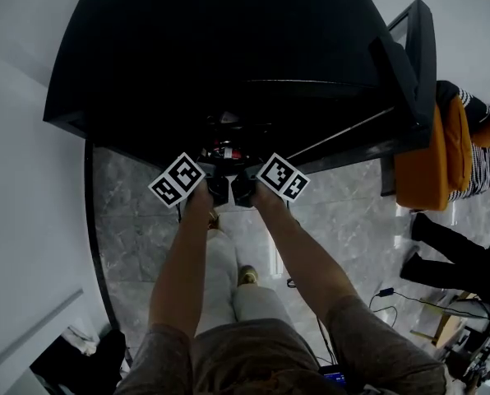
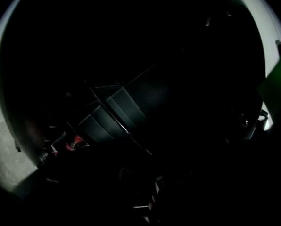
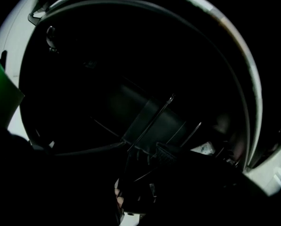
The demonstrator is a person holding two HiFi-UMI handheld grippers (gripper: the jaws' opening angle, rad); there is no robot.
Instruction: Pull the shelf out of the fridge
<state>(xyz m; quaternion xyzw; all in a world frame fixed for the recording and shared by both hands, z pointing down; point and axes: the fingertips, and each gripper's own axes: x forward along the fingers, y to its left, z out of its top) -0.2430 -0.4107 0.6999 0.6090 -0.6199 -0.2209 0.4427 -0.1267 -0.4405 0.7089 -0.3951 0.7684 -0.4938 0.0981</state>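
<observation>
Looking steeply down, took in a black fridge [image 1: 228,48] with its door [image 1: 416,52] swung open at the right. Held two bare forearms [image 1: 179,262] out toward the dark opening, with the left gripper [image 1: 217,186] and the right gripper [image 1: 243,186] side by side, near each other, at the lower edge of that opening. Carried a black-and-white marker cube [image 1: 179,179] on the left tool and a second cube [image 1: 282,177] on the right. Stood on a grey marbled floor [image 1: 138,220] in pale trousers [image 1: 228,278], close to the fridge front. Caught, at the far right, an orange chair [image 1: 430,163] and another person there, with a striped sleeve [image 1: 475,142] showing.

Gave mostly darkness in the left gripper view. Found the shelf [image 2: 121,108] there seated inside the fridge, as tilted glass panels ahead of the jaws, with a small red thing [image 2: 72,142] lower and to the left of them. Made out the left jaws only faintly at the bottom of that view: apart, with nothing seen between them.

Found the same shelf [image 3: 171,124] in the right gripper view as well, inside the fridge, with its thin rim [image 3: 150,122] running up and to the right just beyond the jaws. Had the right jaws spread wide, one ribbed pad [image 3: 166,153] showing, clamped on nothing. Could not tell in the gloom whether either jaw touched the rim.
</observation>
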